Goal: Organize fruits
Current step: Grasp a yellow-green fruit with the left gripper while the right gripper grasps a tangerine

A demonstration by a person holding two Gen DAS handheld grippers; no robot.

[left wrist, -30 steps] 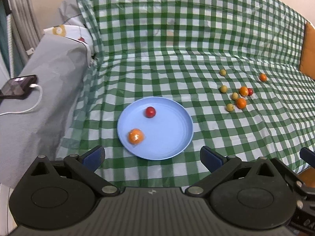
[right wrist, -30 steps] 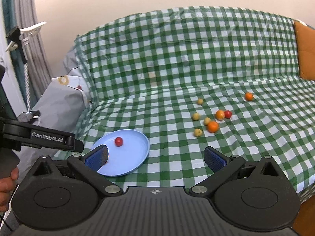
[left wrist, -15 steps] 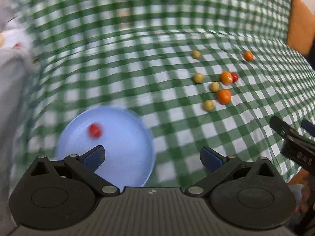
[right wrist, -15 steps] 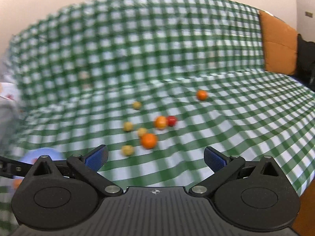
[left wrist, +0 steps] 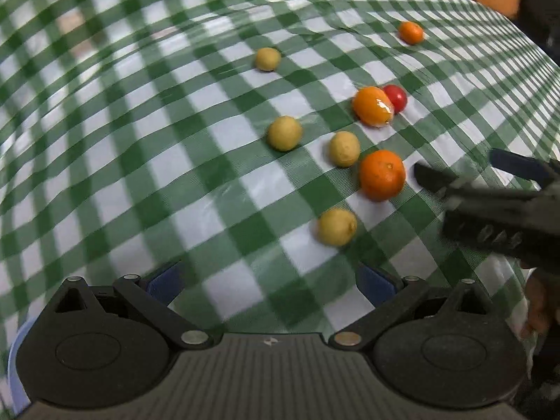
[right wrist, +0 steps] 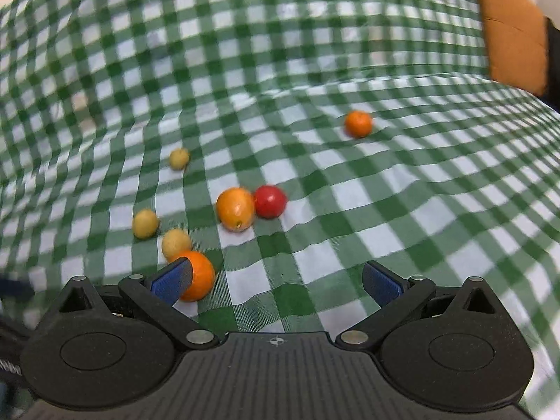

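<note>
Left wrist view: the left gripper (left wrist: 269, 280) is spread wide and empty; the nearest orange (left wrist: 382, 175) lies at 1 o'clock (round, smooth, likely to roll). Right wrist view: the right gripper (right wrist: 276, 280) gapes wide, that orange (right wrist: 196, 276) at 10 o'clock; pinch across its middle.

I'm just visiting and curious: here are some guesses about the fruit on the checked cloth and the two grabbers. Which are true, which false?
1. The small red round fruit touches a glossy orange fruit. True.
2. The left gripper holds a fruit. False: its jaws are open and empty.
3. Four small yellow round fruits lie on the green-and-white checked cloth. True.
4. The right gripper is shut. False: it is open, beside the nearest orange mandarin.
5. One small orange fruit lies apart. True.
</note>
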